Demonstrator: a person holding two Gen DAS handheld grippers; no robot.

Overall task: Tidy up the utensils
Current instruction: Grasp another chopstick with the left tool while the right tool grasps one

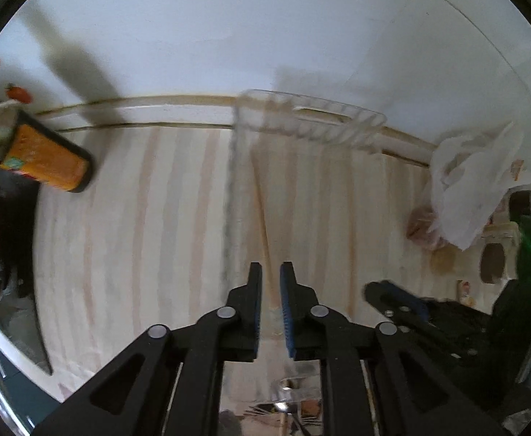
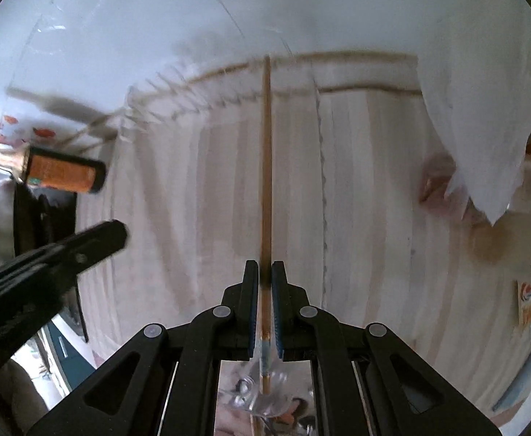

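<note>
- The right gripper (image 2: 264,278) points forward over the cloth-covered table, toward its far edge, its jaws clamped on a wooden chopstick (image 2: 266,167) that runs out straight ahead between the pads.
- The left gripper (image 1: 271,279) points the same way, its jaws nearly together with a narrow gap between them, gripping nothing.
- The two grippers hang side by side, close but apart.

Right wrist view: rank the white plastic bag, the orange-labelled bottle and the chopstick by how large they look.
1. white plastic bag, clearly largest.
2. and 3. chopstick and orange-labelled bottle: unsure. The chopstick, clamped in the right hand-held gripper, is far longer but very thin; the bottle is shorter and thicker.
</note>
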